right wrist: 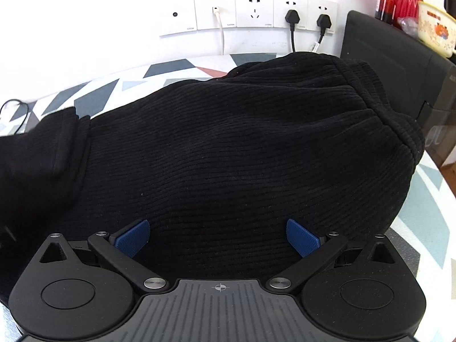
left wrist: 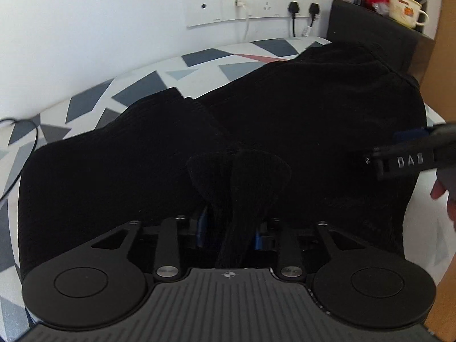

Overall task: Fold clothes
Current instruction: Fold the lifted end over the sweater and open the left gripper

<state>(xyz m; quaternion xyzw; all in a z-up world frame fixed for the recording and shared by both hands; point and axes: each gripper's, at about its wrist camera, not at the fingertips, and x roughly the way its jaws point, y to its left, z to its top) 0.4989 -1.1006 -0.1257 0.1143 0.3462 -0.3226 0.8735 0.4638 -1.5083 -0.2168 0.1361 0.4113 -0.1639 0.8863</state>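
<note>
In your left wrist view, a thin black cable (left wrist: 28,142) loops at the far left edge over the table (left wrist: 85,99), whose top carries a pattern of grey, blue and red triangles on white. The black ribbed garment (left wrist: 285,114) covers the middle of the frame from lower left to upper right. Your left hand-held gripper (left wrist: 238,228) sits at the bottom centre, its fingers drawn together and clamped on a bunched fold of the garment that rises straight up between them; only slivers of the blue pads show beside the cloth. At the right edge, your right hand-held gripper (left wrist: 399,162) reaches in over the garment, and raised letters on its black body read "DAB". A fingertip of your hand (left wrist: 440,192) shows just below it.

In your right wrist view, the garment (right wrist: 228,142) fills the centre, its gathered ribbed band curving down the upper right, a folded layer lying at the left. Your right hand-held gripper (right wrist: 218,236) stands wide apart at the bottom centre, blue pads (right wrist: 132,238) to either side, with the garment directly ahead and beneath them; nothing is gripped. At the top, a row of white wall sockets (right wrist: 253,10) has small grey lettering too fine to read. A patterned cup (right wrist: 436,31) sits in the upper right.
</note>
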